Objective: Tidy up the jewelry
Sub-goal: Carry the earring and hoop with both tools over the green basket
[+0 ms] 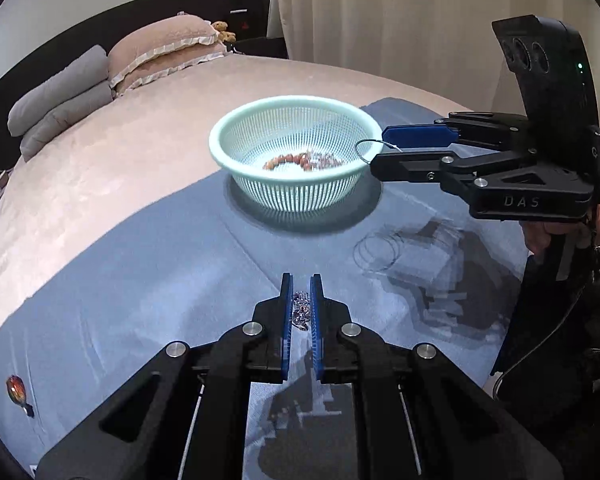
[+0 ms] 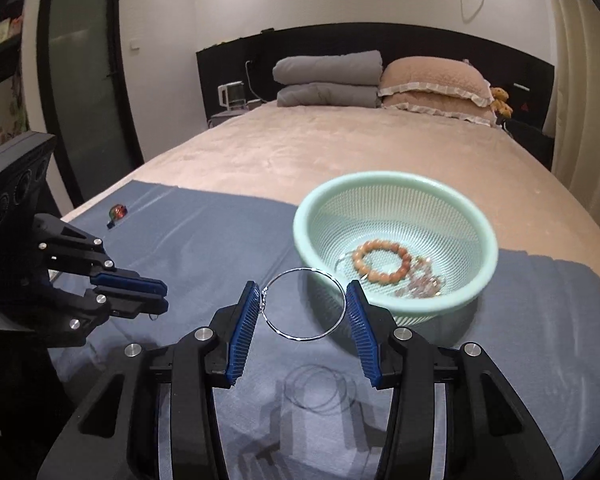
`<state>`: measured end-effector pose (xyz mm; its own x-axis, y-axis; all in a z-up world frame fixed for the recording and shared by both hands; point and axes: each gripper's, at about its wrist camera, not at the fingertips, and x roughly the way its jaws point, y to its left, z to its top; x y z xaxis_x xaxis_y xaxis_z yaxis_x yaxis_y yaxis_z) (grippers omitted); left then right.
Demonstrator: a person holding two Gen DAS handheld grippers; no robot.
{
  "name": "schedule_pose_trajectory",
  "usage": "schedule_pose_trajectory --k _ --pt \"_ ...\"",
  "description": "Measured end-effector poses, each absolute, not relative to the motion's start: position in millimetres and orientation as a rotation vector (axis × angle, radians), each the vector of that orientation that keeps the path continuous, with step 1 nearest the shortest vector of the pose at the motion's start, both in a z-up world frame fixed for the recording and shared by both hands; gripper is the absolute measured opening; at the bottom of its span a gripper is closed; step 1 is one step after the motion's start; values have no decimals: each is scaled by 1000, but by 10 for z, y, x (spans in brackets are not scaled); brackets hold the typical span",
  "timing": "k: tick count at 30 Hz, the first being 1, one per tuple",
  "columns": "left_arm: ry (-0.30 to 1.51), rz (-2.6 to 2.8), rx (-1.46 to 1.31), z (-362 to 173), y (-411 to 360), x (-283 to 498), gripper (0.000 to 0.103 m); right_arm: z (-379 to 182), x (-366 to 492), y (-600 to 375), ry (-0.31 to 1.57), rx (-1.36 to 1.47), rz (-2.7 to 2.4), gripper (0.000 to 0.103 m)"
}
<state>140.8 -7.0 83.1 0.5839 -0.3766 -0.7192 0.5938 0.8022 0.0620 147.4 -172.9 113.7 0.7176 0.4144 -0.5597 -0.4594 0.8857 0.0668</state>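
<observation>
A mint-green mesh basket (image 1: 260,114) (image 2: 488,232) stands on a blue cloth (image 1: 140,280) (image 2: 204,240) on the bed. It holds a brown bead bracelet (image 2: 381,261) (image 1: 288,160) and a pinkish crystal bracelet (image 2: 422,282). My left gripper (image 1: 300,308) (image 2: 162,296) is shut on a small crystal jewelry piece (image 1: 301,312), low over the cloth. My right gripper (image 2: 304,306) (image 1: 376,148) holds a thin silver bangle (image 2: 342,292) (image 1: 364,150) across its width between the pads, in the air at the basket's near rim.
A small amber brooch (image 1: 15,390) (image 2: 117,212) lies on the cloth's far left part. Pillows (image 2: 432,80) and folded grey bedding (image 2: 328,78) sit at the headboard. Curtains (image 1: 400,12) hang on the right.
</observation>
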Motion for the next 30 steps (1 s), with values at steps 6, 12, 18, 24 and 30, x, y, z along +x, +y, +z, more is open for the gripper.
schedule_pose_trajectory --k 6,12,18,24,30 --pt "689 -591 336 1246 -209 1596 8 1610 1564 -2073 517 -48 456 42" --pt "663 -606 368 1484 -406 1776 8 1942 1685 -2270 463 -62 431 42" --pt "670 -610 387 1495 -602 2091 9 1960 1918 -2360 472 -60 455 42" --pt "710 -617 381 1326 -755 2541 9 1657 2226 -2409 527 -61 454 42" --pt "760 -643 385 1012 -918 2912 9 1246 2551 -2438 601 -62 446 42"
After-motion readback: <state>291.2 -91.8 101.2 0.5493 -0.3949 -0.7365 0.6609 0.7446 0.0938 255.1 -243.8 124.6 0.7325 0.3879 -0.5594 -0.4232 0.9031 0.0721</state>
